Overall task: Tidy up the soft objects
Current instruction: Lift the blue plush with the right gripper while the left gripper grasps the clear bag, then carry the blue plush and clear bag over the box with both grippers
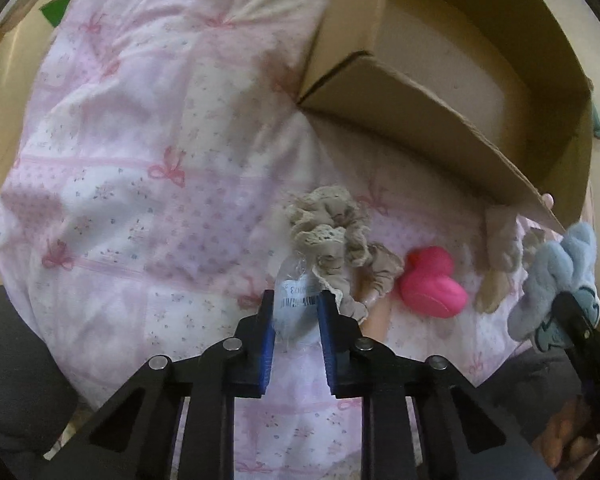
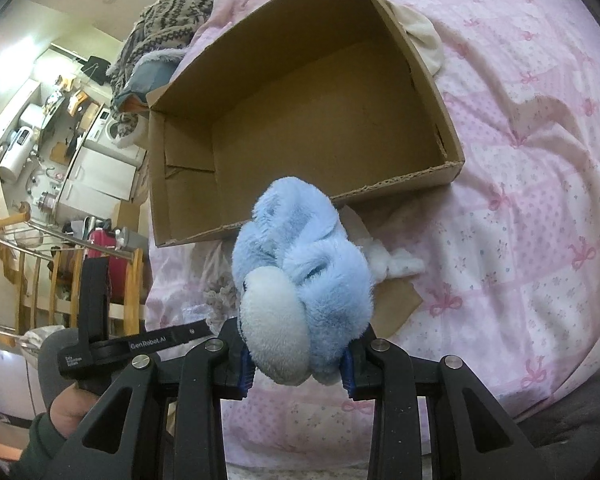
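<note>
My left gripper [image 1: 296,312] is shut on a clear plastic bag with a barcode label [image 1: 294,300] that holds a beige lace-trimmed cloth item [image 1: 332,240], on the pink bedspread [image 1: 140,160]. A pink rubber duck [image 1: 432,282] and a beige plush [image 1: 500,256] lie to its right. My right gripper [image 2: 296,364] is shut on a blue plush toy [image 2: 300,276], also seen in the left wrist view [image 1: 556,280], held above the bed in front of an open, empty cardboard box [image 2: 300,120].
The box [image 1: 440,80] sits on the bed at the back. White stuffing [image 2: 396,260] and a brown cardboard piece [image 2: 396,304] lie near the box front. A patterned blanket [image 2: 168,20] is piled behind it. The bed edge drops left to a cluttered room.
</note>
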